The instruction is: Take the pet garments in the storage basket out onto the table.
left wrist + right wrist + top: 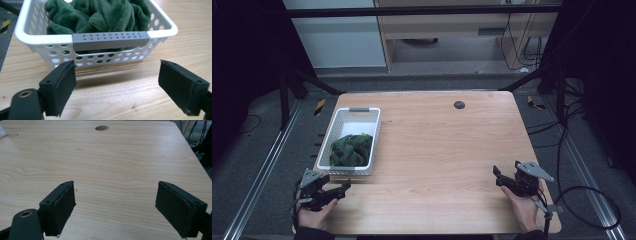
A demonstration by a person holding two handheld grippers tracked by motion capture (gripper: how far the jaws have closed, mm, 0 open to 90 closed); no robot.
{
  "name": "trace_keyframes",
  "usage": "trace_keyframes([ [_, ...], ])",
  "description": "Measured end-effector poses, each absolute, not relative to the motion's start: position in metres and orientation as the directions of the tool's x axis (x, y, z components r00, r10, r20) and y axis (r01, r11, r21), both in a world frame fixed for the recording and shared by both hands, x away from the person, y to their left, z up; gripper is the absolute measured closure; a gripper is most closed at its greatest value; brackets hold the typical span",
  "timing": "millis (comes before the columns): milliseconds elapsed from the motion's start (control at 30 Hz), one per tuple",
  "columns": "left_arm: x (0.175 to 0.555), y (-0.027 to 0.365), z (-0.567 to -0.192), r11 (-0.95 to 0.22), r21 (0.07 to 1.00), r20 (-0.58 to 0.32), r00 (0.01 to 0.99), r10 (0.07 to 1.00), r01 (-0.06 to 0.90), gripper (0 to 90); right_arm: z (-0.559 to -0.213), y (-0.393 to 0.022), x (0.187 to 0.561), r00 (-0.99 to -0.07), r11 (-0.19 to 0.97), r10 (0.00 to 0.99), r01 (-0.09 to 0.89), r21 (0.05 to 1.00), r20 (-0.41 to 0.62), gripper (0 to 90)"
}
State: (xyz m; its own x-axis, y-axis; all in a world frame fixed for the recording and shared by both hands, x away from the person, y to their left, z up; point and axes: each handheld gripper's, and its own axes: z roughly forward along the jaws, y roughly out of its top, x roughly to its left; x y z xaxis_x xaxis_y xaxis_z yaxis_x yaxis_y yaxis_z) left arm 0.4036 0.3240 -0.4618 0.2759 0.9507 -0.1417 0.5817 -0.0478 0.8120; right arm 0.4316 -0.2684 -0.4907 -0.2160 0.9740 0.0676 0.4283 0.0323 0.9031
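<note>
basket [340,131] sits at the tabletop's [442,150] left edge, green cloth [352,149] bunched inside. left claw [340,189] gapes empty just before its grey handle [111,40], likely lining up. right claw [498,176] spread wide over bare wood, waiting.

The left gripper [343,188] sits low at the near left, jaws spread wide, held in the left hand [314,216]. The right gripper [498,176], in the right hand [522,207], is likewise wide apart.
</note>
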Motion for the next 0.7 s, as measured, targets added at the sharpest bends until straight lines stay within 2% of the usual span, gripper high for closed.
trace_keyframes([
  [300,0.397,0.328,-0.442,-0.003,0.834,-0.159,0.245,0.957,0.552,15.8,-0.49,-0.264,0.431,-0.232,0.06,0.971,0.439,0.896,0.049,15.7],
  [700,0.397,0.331,-0.421,0.011,0.841,-0.175,0.252,0.952,0.541,17.4,-0.488,-0.266,0.427,-0.225,0.051,0.973,0.429,0.902,0.052,15.8],
])
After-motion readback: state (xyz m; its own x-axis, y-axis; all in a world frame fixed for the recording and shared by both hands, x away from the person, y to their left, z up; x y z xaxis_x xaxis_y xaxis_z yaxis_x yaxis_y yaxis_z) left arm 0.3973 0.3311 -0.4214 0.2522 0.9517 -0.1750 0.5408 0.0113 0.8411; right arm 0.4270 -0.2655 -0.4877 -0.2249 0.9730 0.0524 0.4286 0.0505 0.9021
